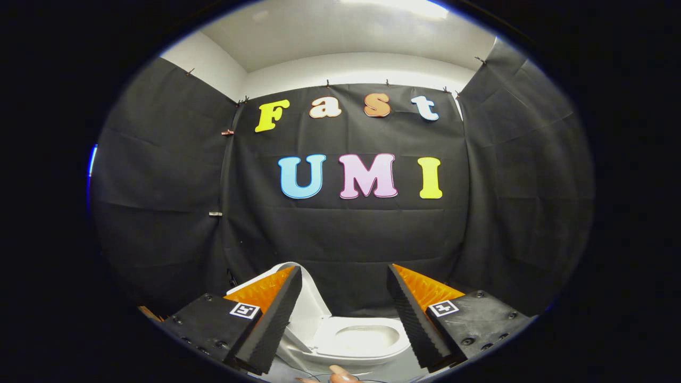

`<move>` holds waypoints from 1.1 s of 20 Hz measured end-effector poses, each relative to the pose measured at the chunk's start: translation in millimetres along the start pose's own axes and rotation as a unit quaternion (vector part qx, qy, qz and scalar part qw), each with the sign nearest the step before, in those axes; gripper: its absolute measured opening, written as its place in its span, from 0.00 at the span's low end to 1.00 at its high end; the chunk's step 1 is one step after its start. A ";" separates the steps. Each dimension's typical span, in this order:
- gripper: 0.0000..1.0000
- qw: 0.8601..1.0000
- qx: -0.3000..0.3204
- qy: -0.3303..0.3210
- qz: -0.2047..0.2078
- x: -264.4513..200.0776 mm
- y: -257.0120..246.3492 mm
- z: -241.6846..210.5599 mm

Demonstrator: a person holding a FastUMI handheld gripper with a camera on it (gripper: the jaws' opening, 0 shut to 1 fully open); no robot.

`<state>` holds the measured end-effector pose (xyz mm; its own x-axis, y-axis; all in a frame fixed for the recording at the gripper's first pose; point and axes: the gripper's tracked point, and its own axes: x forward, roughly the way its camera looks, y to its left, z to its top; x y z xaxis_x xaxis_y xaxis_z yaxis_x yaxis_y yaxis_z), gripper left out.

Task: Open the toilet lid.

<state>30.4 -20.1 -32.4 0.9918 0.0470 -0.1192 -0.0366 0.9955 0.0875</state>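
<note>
The gripper [344, 298] is wide open, holding nothing. At bottom center, the toilet lid [311, 298] stands up — hard, smooth, slippery; best pushed at its edge.

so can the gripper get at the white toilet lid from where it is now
Probably yes. The gripper is open with nothing between its fingers, and the white toilet lid, already raised, stands just beyond one finger beside the white toilet bowl. Nothing visibly blocks the way.
</note>
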 end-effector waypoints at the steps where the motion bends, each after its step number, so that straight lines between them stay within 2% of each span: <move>1: 0.99 1.000 0.000 -0.001 0.001 -0.1 0.2 0.2; 22: 0.99 1.000 -0.005 -0.005 0.006 -6.0 7.4 4.9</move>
<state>24.8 -13.4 -26.3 0.9924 0.0578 -0.1082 -0.0495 0.9957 0.0781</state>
